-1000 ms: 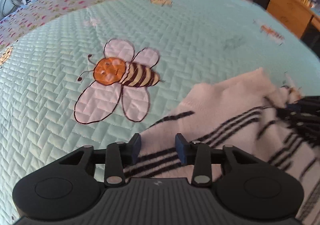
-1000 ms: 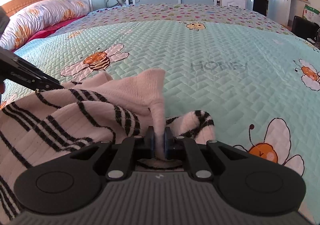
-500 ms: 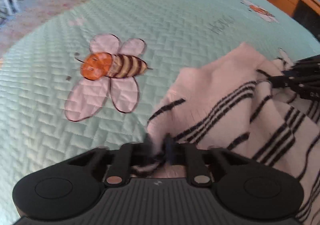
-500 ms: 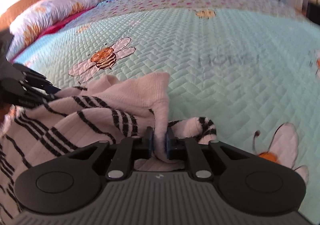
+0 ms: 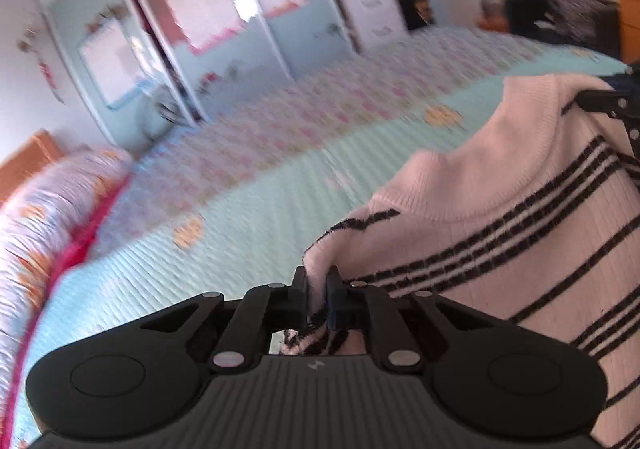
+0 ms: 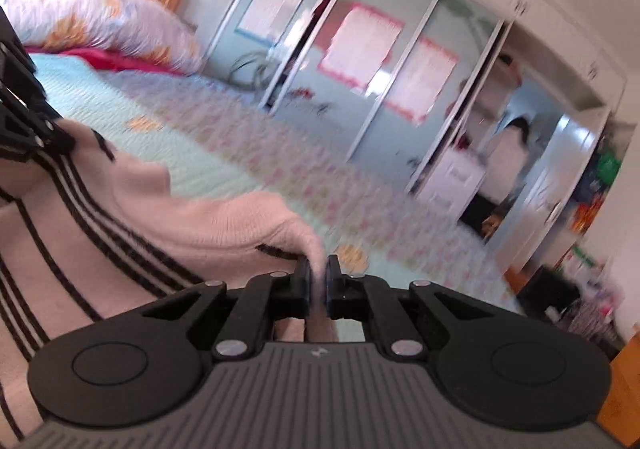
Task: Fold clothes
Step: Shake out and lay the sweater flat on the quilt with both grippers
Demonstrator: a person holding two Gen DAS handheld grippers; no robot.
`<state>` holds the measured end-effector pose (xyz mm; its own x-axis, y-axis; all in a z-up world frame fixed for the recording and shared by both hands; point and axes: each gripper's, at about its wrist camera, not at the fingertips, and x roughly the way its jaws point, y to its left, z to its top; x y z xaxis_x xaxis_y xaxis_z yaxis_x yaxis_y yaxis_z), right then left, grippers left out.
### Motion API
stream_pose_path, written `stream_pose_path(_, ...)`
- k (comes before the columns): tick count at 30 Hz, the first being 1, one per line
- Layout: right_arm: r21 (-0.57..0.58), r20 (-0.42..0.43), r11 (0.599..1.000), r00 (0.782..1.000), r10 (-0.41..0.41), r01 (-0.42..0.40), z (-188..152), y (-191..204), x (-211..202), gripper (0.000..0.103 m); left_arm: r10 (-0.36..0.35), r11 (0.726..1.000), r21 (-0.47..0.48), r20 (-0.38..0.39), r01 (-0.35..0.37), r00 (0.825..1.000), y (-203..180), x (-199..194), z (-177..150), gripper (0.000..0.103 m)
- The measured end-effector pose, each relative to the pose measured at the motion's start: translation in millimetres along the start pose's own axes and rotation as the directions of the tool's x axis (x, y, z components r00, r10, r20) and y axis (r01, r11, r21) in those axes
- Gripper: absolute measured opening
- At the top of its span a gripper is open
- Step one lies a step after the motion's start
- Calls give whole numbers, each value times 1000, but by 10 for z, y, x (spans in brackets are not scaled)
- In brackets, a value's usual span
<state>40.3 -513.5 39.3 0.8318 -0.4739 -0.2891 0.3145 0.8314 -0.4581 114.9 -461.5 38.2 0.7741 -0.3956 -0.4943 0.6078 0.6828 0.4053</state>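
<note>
- Above the bed [image 5: 248, 225], near the camera, a cream knitted sweater [image 5: 512, 233] with thin black stripes hangs stretched between two grippers, lifted clear of the pale blue quilted cover.
- Left gripper [image 5: 317, 291]: closed tight on a bunched corner of the knit, with a tuft of striped fabric poking out behind the pads.
- Right gripper [image 6: 318, 289]: closed likewise on a plain cream fold at the other side of the garment, whose body [image 6: 120, 217] runs off to the left of that view.
- Handling, as I judge it: the knit is soft, limp and fairly light, with no stiffness of its own, so it will sag in the middle and swing when carried.
- Ribbed fabric like this stretches; a hard pull between the two holds may drag it out of shape rather than flatten it.
- Its fuzzy surface should hold well in the pads, so slipping looks unlikely while several layers are pinched.
- Best holds, to my eye, are at the shoulder seams or hem corners, where the cloth is doubled and the pull spreads evenly.
- Whether the present holds sit exactly on the shoulders I cannot tell.
</note>
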Motion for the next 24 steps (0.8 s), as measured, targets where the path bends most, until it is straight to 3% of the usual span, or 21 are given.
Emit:
stream_pose_path(2, 26, -10, 999, 1000, -19, 19, 63, -32, 265, 6, 3, 1000, -14, -12, -3, 1000, -22, 152, 86, 9)
stream_pose_path(5, 84, -124, 996, 992, 17, -6, -22, -7, 751, 14, 44, 999, 27, -126, -41, 991, -258, 685, -74, 15)
stream_pose_path(6, 110, -170, 994, 985, 29, -10, -133, 15, 909, 22, 52, 997, 63, -171, -42, 984, -355, 868, -186, 19)
stream_pose_path(7, 139, -215, 990, 975, 49, -19, -259, 28, 1045, 22, 76, 994, 94, -223, -57, 972, -433, 1038, -333, 19)
stream_pose_path(9, 204, -260, 979, 965, 47, 8, -436, -5, 1114, 23, 90, 995, 61, -314, -75, 945, -417, 1215, -596, 19)
stream_pose_path(10, 253, -260, 967, 964, 50, 18, -513, -66, 1073, 26, 56, 998, -10, -336, -63, 940, -318, 1227, -681, 19)
stream_pose_path(13, 411, -240, 911, 968, 74, 32, -706, -391, 726, 29, -64, 971, -236, -334, -18, 940, 63, 1118, -817, 23)
stream_pose_path(15, 494, -235, 868, 968, 83, 46, -868, -607, 400, 37, -121, 929, -369, -311, -3, 943, 320, 988, -822, 31)
stream_pose_path(17, 570, -232, 819, 969, 89, 61, -1041, -767, 44, 44, -163, 886, -463, -290, 11, 943, 493, 829, -804, 32)
stream_pose_path(19, 636, -237, 767, 967, 89, 85, -1300, -944, -372, 50, -186, 875, -483, -269, 35, 945, 485, 602, -804, 32)
stream_pose_path(21, 671, -245, 734, 965, 88, 103, -1570, -1064, -750, 51, -199, 885, -461, -238, 70, 951, 418, 312, -814, 32)
stream_pose_path(24, 662, -297, 734, 952, 73, 150, -1916, -1042, -1154, 52, -241, 906, -397, -204, 145, 949, 212, -103, -880, 32)
